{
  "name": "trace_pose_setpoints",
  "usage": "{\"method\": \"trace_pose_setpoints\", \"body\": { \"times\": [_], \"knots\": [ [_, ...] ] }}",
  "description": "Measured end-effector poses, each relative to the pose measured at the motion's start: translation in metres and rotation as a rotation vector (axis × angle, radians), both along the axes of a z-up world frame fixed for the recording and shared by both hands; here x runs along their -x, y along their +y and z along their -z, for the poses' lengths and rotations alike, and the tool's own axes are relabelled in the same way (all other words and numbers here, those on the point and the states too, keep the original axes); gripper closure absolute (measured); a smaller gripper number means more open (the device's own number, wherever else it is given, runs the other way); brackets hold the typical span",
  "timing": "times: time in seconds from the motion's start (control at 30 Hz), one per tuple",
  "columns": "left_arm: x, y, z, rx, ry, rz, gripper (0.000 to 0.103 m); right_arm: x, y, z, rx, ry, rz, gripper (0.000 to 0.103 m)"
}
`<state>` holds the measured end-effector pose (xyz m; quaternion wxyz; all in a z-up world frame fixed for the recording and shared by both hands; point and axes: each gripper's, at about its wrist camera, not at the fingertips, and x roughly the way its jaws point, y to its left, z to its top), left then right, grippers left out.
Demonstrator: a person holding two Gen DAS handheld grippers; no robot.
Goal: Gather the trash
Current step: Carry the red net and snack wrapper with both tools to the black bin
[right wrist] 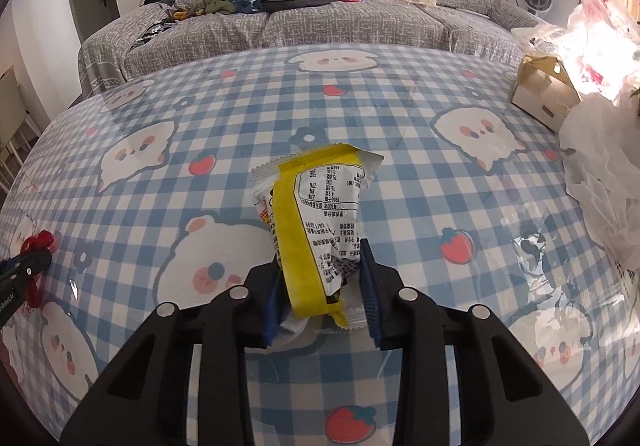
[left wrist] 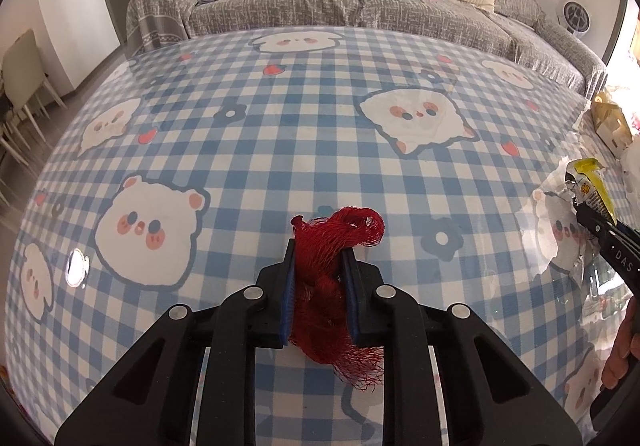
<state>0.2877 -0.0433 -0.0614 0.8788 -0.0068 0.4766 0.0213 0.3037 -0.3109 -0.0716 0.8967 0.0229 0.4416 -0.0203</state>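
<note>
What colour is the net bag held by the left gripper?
Red; the net bag shows best in the left wrist view.

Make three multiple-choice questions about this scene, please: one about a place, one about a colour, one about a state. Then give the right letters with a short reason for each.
1. Where is the cardboard box?
A. on the sofa
B. at the table's right edge
C. on the floor

2. What colour is the mesh bag?
A. red
B. green
C. white

3. What is the right gripper doing?
A. open over the table
B. resting on the sofa
C. shut on a wrapper

Answers:
1 B: the cardboard box sits on the table at its right edge.
2 A: the mesh bag in the left gripper is red.
3 C: the right gripper clamps the yellow and white wrapper.
</note>
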Motion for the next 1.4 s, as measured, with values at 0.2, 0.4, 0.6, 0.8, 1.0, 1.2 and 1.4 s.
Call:
{"method": "trace_pose_setpoints", "body": {
  "times": [0.2, 0.4, 0.6, 0.8, 1.0, 1.2, 1.4],
  "knots": [
    [0.009, -0.003, -0.009, 0.01, 0.0, 0.002, 0.084, 0.008, -0.005, -0.011, 0.003, -0.013, 0.022, 0.072],
    [0.023, -0.01, -0.022, 0.018, -0.001, 0.004, 0.084, 0.026, -0.003, -0.026, 0.01, -0.025, 0.016, 0.072],
    [0.043, -0.017, -0.036, 0.015, -0.009, 0.009, 0.084, 0.047, -0.002, -0.043, 0.015, -0.043, 0.011, 0.072],
    [0.064, -0.025, -0.047, 0.009, -0.019, 0.016, 0.084, 0.069, -0.006, -0.055, 0.011, -0.049, 0.008, 0.072],
    [0.084, -0.033, -0.053, 0.003, -0.02, 0.024, 0.084, 0.089, -0.008, -0.061, 0.005, -0.043, 0.009, 0.072],
    [0.104, -0.039, -0.051, 0.003, -0.01, 0.03, 0.084, 0.111, -0.009, -0.065, 0.012, -0.041, 0.006, 0.072],
    [0.124, -0.042, -0.053, 0.006, -0.011, 0.031, 0.084, 0.132, -0.008, -0.069, 0.021, -0.048, 0.002, 0.072]
  ]
}}
